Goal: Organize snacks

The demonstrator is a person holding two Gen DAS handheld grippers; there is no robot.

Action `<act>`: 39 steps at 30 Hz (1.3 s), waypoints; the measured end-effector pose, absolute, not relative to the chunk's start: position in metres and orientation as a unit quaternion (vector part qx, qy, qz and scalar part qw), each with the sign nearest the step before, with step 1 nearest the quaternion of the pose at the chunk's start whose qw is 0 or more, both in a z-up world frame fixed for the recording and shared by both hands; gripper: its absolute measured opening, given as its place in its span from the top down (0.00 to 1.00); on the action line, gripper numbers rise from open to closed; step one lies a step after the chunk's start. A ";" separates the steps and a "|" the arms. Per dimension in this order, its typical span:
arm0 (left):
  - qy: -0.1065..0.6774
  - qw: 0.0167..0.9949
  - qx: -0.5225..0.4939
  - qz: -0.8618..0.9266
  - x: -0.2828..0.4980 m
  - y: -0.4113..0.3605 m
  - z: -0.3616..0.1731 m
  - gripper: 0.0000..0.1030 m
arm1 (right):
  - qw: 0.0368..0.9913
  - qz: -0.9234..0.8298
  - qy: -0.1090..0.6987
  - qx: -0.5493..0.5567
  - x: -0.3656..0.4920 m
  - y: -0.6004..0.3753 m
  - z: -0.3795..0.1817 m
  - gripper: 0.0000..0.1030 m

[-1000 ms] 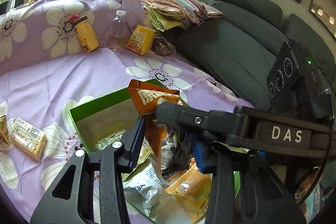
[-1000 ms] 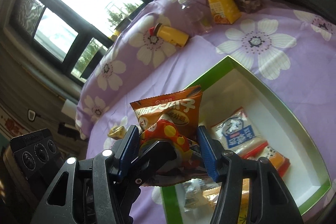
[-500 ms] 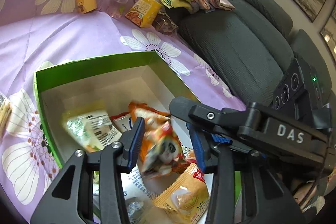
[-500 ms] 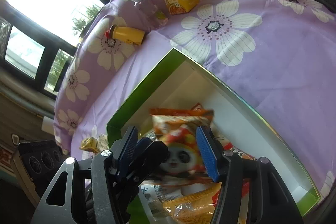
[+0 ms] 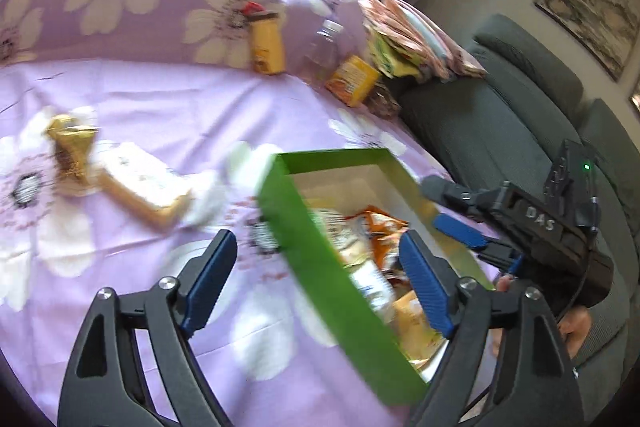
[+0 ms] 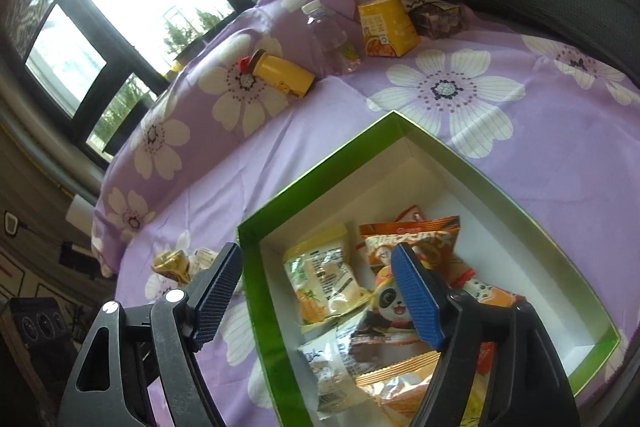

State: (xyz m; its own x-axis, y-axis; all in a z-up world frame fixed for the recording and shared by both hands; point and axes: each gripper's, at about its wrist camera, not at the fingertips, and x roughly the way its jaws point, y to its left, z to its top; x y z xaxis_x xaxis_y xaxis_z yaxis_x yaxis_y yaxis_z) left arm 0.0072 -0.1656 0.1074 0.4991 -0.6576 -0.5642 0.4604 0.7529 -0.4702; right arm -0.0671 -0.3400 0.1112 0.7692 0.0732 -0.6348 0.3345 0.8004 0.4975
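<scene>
i've just let go with both tools: a second ago the orange snack bags were pinched between the jaws above the green box (image 6: 472, 163), and now the panda bag (image 6: 390, 307) lies inside it among the other packets, with the orange crinkle bag (image 6: 412, 239) just behind it. my right gripper (image 6: 320, 297) has its jaws opening, wide apart with nothing pressed between the pads; the left pad sits outside the box wall and the right pad hangs over the panda bag. my left gripper (image 5: 316, 283) is opening too, empty, straddling the near green wall, and its view has swung from looking down into the box to looking across the purple flowered cloth (image 5: 132, 99). i read that as this deposit being done and the next pick being one of the loose snacks. the left view, though smeared by motion, shows those best: a gold wrapped piece (image 5: 70, 147) and a pale wrapped bar (image 5: 144, 183) lying on the cloth left of the box, well apart from it. it also shows my right tool from outside, over the far side of the box. the right view gives only a corner of those two, but it shows the box contents sharply, plus the yellow bottle (image 6: 282, 73), clear bottle (image 6: 326, 31) and yellow carton (image 6: 386, 21) lined up at the far edge.
</scene>
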 end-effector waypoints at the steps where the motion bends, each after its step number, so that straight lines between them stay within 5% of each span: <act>1: 0.380 0.860 -0.132 -0.313 0.005 -0.152 0.106 0.17 | 0.892 -0.069 0.330 0.302 -0.066 -0.334 0.113 0.22; 15: 0.440 0.866 -0.194 -0.135 0.016 0.011 0.052 0.10 | 0.906 0.027 0.359 0.225 -0.021 -0.222 0.116 0.20; 36: 0.459 0.854 -0.215 -0.116 0.035 0.039 0.048 0.10 | 0.867 0.029 0.487 0.100 0.190 -0.059 0.062 0.20; 39: 0.462 0.851 -0.220 -0.118 0.036 0.041 0.046 0.10 | 0.860 0.009 0.505 0.073 0.197 -0.058 0.047 0.36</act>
